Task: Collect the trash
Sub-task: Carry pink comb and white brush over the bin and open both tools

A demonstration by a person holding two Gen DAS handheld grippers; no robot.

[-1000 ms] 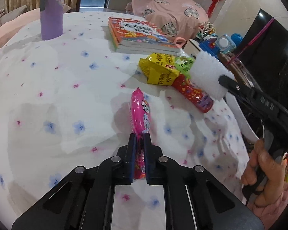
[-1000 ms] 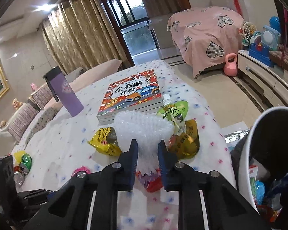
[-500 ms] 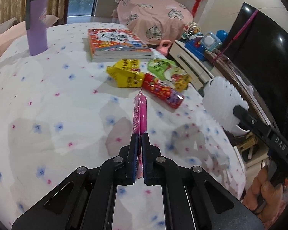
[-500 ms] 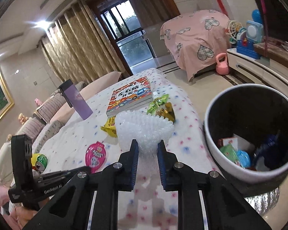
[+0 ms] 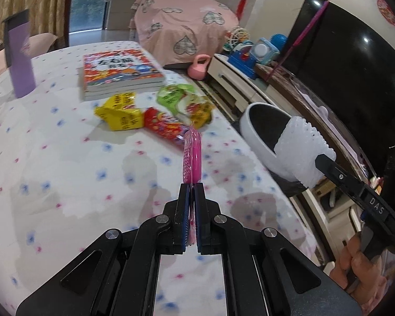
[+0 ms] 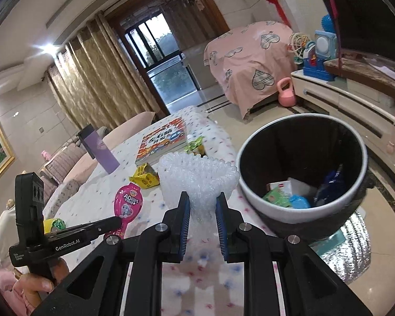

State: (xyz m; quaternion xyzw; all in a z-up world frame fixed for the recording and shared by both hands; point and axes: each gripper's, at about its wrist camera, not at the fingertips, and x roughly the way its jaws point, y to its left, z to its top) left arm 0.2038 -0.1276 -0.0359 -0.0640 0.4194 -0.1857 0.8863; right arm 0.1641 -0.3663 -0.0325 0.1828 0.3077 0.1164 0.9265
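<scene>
Left wrist view: the left gripper [image 5: 191, 187] is clamped on the lower edge of a pink wrapper [image 5: 192, 155], which stands edge-on straight ahead of the fingertips, lifted above the floral tablecloth [image 5: 65, 158]. Beyond it on the cloth lie a red wrapper [image 5: 163, 125], a yellow wrapper [image 5: 121, 113] and a green pouch [image 5: 179, 98], all close together, with a stack of books [image 5: 118, 72] behind them. At right, the right gripper [image 5: 313, 166] holds a white foam net [image 5: 300, 150] at the rim of the trash bin [image 5: 255, 134].

Right wrist view: the right gripper [image 6: 202, 197] is closed on the narrow base of the white foam net [image 6: 197, 176], which fans out above the fingertips. The trash bin [image 6: 271, 205] stands just right of it, beside the table edge, holding several discarded packets. The pink wrapper [image 6: 127, 205] shows face-on at left, pinched by the left gripper [image 6: 118, 221].
</scene>
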